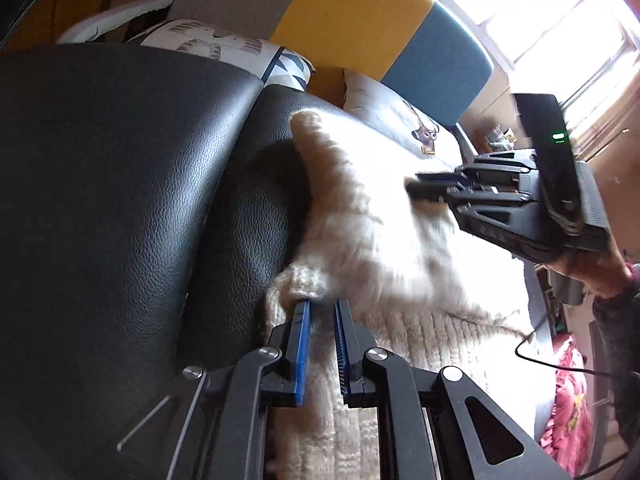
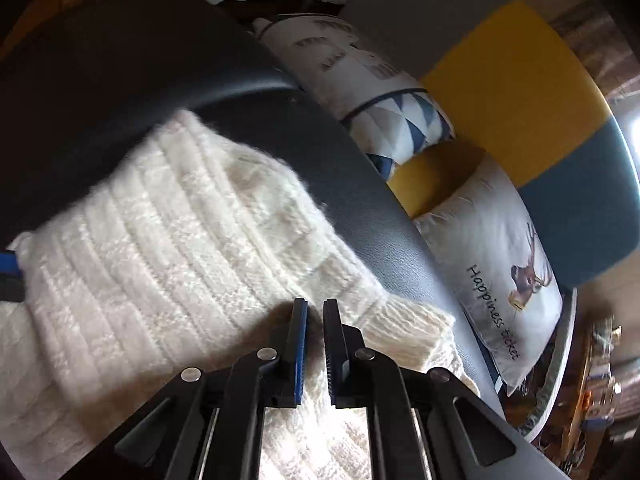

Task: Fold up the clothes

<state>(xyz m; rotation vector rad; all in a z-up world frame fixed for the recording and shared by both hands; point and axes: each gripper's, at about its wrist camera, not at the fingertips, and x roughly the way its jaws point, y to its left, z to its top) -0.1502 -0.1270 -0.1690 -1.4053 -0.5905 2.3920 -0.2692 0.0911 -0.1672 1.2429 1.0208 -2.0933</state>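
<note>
Cream knit sweater lies on the black leather seat, spread from centre toward 5 o'clock in the left wrist view. One flap of it is lifted and blurred.

Left gripper: fingers narrowly spaced, a bunched edge of the sweater pinched between the blue pads. We read it as clamped on the knit.

Right gripper: jaws nearly together, knit fabric running up between them. In the left view the same tool sits at 3 o'clock, tips buried in the raised flap, the person's hand on its body. Also clamped on the sweater.

In the right wrist view the ribbed cuff hangs at 4 o'clock just beside the fingers, over the seat edge.

Around the seat: deer-print pillow at 3 o'clock, triangle-pattern pillow at 1 o'clock, yellow and blue backrest behind them. Bright window at 1 o'clock in the left view; pink cloth at 4 o'clock.
</note>
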